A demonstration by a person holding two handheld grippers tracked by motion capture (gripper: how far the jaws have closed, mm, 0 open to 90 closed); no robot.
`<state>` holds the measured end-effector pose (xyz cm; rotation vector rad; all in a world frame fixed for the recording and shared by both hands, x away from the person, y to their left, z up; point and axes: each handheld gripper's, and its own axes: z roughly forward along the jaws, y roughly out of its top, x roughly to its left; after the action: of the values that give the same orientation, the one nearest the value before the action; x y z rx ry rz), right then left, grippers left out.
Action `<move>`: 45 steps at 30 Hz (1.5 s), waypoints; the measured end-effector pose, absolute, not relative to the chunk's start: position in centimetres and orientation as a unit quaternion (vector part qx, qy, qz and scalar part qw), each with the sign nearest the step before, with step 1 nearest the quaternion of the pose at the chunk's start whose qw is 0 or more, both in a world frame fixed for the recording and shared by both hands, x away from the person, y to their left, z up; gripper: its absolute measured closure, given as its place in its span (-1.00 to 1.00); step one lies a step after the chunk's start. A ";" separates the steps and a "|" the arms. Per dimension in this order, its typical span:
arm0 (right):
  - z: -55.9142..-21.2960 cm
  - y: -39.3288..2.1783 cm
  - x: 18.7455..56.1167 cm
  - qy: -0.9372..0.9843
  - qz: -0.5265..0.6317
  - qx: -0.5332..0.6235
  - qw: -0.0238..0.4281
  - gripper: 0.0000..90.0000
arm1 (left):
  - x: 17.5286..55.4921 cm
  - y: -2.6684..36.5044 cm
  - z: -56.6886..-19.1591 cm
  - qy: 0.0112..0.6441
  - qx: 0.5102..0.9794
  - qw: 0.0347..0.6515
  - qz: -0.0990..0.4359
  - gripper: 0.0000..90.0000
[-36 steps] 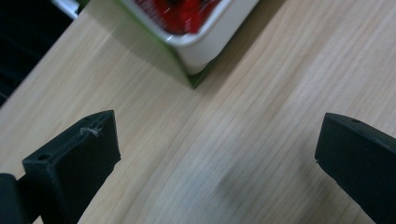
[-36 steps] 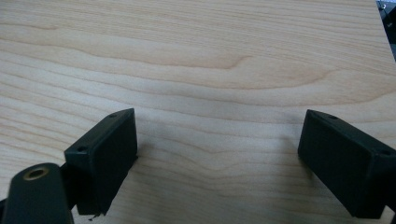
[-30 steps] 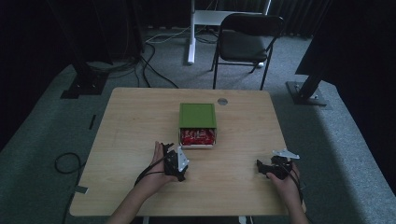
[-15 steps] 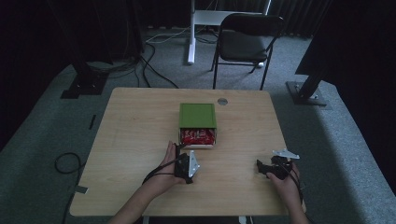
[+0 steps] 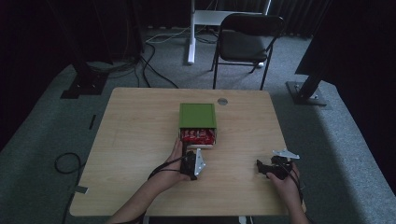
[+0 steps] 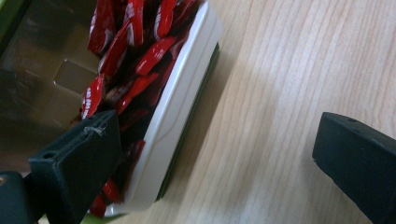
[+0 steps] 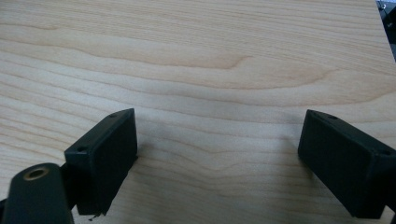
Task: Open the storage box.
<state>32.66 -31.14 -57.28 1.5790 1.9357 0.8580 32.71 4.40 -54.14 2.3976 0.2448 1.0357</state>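
Observation:
A green box [image 5: 197, 115] sits mid-table with a white drawer [image 5: 201, 145] pulled out toward me, holding several red packets [image 5: 197, 136]. My left gripper [image 5: 188, 156] is open right at the drawer's front. In the left gripper view the white drawer rim [image 6: 175, 107] and red packets [image 6: 126, 60] lie between its spread jaws, one jaw over the packets and the other over bare wood. My right gripper [image 5: 264, 168] rests open on the table at the right front, with only wood grain [image 7: 215, 93] between its jaws.
The wooden table [image 5: 135, 135] has a small round grommet [image 5: 222, 101] near its far edge. A black folding chair [image 5: 243, 42] and a white post [image 5: 191, 32] stand behind the table. Cables lie on the grey carpet at the left.
My left gripper has moved forward and to the right, up to the front of the open drawer. The right gripper has stayed in place.

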 end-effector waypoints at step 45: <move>-57.3 -31.1 32.7 0.710 0.315 0.579 0.248 -0.75 | 33.3 4.4 -56.4 -0.011 0.841 0.193 0.504 -0.23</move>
<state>32.66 -31.14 -57.28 1.5792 1.9358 0.8577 33.33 4.39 -56.36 2.3602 -0.0314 1.4152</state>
